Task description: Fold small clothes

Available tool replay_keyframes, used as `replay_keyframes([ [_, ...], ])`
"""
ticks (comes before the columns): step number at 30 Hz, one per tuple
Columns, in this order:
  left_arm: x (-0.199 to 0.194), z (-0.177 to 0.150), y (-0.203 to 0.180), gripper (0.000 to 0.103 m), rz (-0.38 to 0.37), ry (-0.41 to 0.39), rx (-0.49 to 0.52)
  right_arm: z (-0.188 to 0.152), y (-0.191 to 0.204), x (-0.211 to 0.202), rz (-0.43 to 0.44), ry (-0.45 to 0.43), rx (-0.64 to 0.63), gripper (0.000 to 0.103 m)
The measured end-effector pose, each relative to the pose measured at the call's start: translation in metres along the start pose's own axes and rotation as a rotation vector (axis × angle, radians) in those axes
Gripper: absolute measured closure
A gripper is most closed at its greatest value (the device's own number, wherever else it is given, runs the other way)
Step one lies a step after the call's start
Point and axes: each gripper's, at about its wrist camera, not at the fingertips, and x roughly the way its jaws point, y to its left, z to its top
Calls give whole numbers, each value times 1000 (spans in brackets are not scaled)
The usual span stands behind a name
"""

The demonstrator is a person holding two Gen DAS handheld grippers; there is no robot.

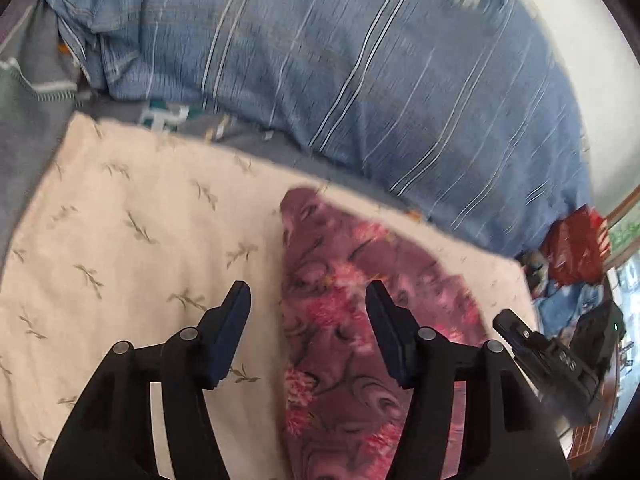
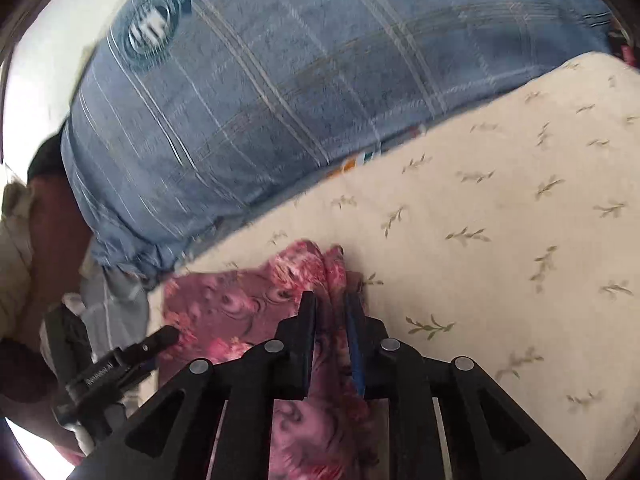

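Clamped in the right tongs (image 2: pixel 331 300): a bunched fold of the floral garment (image 2: pixel 224 312), gathered cloth pinched between the two pads and rising just past their tips. Spread flat from there, out to the left of those tongs and back beneath them, over the cream leaf-print cloth (image 2: pixel 500 208).

In the left view, left tongs (image 1: pixel 308 292) apart, nothing between the pads; hovering over the garment's (image 1: pixel 352 300) left edge, one pad above the bare cream cloth (image 1: pixel 120 220), the other above the purple-pink print. Garment's long axis running roughly straight away from these tongs, narrowing to a rounded end ahead. Judged: right hand already in charge of its corner; left hand nearer the free edge, with a short drop needed to pinch it, so any fold likely turns on carrying that length along its own axis.

Just right of the left tongs, the other tool's body, with a small white marking too blurred to read. In the right view, a short white word on the neighbouring tool's side, also unreadable.

Farther off, a blue striped bedcover (image 1: pixel 360 60) heaped behind the cream cloth, with a round emblem (image 2: pixel 154 28) smeared beyond reading. Beyond it at far right in the left view, something red (image 1: pixel 576 244), unclear.
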Motion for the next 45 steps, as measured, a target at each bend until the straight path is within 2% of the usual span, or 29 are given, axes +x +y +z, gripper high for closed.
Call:
replay_keyframes([
  [1,-2,0,-2,38,-6,3,9,-2,5,-8,28,-24,-29,86],
  [3,4,-5,-8,38,33,35,39,-12,17,-14,33,-39,-107,85],
  [5,27,-13,-14,36,115,117,92,-24,23,5,-15,35,-154,85],
  [6,35,-18,-14,35,140,136,101,-29,21,16,-52,87,-158,86],
  [7,33,-18,-14,33,138,117,98,-39,19,29,-89,130,-165,88],
  [8,29,-17,-14,33,139,123,87,-42,21,23,-88,84,-176,89],
  [10,18,-16,-12,34,105,125,71,-43,28,13,-111,92,-181,87],
  [12,6,-20,-13,34,103,118,77,-47,33,-4,-94,61,-172,82],
  [15,-7,-39,-20,34,71,151,121,-64,40,-29,-83,20,-198,72],
  [17,-10,-54,-26,33,45,176,152,-75,42,-37,-66,0,-229,72],
  [19,1,-65,-35,31,74,211,216,-87,42,-25,-98,31,-272,71],
  [21,4,-73,-41,26,113,191,273,-98,43,-23,-116,2,-328,71],
  [22,2,-73,-42,26,120,184,284,-97,44,-27,-130,15,-330,71],
  [28,-24,-76,-35,26,43,197,248,-106,46,-59,-121,8,-275,65],
  [29,-27,-78,-35,26,47,193,261,-111,43,-56,-135,30,-276,61],
  [31,-20,-80,-35,26,68,207,279,-123,32,-47,-160,80,-272,58],
  [32,-15,-82,-33,26,80,222,283,-125,28,-50,-146,60,-252,56],
  [35,-19,-84,-29,26,76,222,235,-122,26,-58,-148,76,-196,55],
  [38,-42,-88,-26,26,55,200,166,-125,25,-73,-148,66,-184,53],
  [40,-53,-98,-26,26,31,193,144,-130,21,-77,-166,70,-188,45],
  [42,-59,-117,-23,19,39,190,131,-136,14,-73,-178,100,-178,38],
  [43,-57,-127,-21,19,45,201,126,-140,7,-69,-185,125,-165,38],
  [45,-43,-144,-22,19,57,245,143,-142,6,-69,-179,117,-162,37],
])
